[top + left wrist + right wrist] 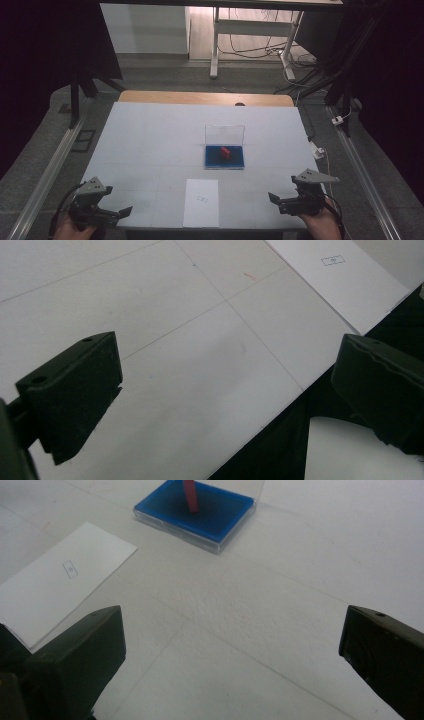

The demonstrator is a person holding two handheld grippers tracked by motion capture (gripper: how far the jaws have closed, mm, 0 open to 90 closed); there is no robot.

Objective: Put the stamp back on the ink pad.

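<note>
- At the middle of the table, slightly right of centre, I found the blue tray [224,161] lying flat on the white table cover [150,145]; I saw it again at the top of the right gripper view [220,522].
- A small red block [225,151] stood inside the tray, toward its centre; in the right gripper view [190,497] its upper part was cut off by the frame edge.
- A clear lid [224,135] stood upright along the tray's far edge, hinged open.
- A white sheet of paper [201,202] lay just nearer to me than the tray, reaching the table's near edge, with a small printed rectangle [202,199] on it. Sheet and tray were near each other but apart.
- The right gripper [276,201] hovered at the near right corner of the table, well apart from the tray. In its own view [230,665] the jaws stood wide, with nothing between them except bare table cover.
- The left gripper [122,213] sat at the near left corner, farther from the tray than the right one. In its own view [225,405] the jaws were likewise spread wide and held nothing, one jaw over the cover and the other past the table's edge.
- I noted a hand [320,227] behind the right gripper at the bottom of the high view.
</note>
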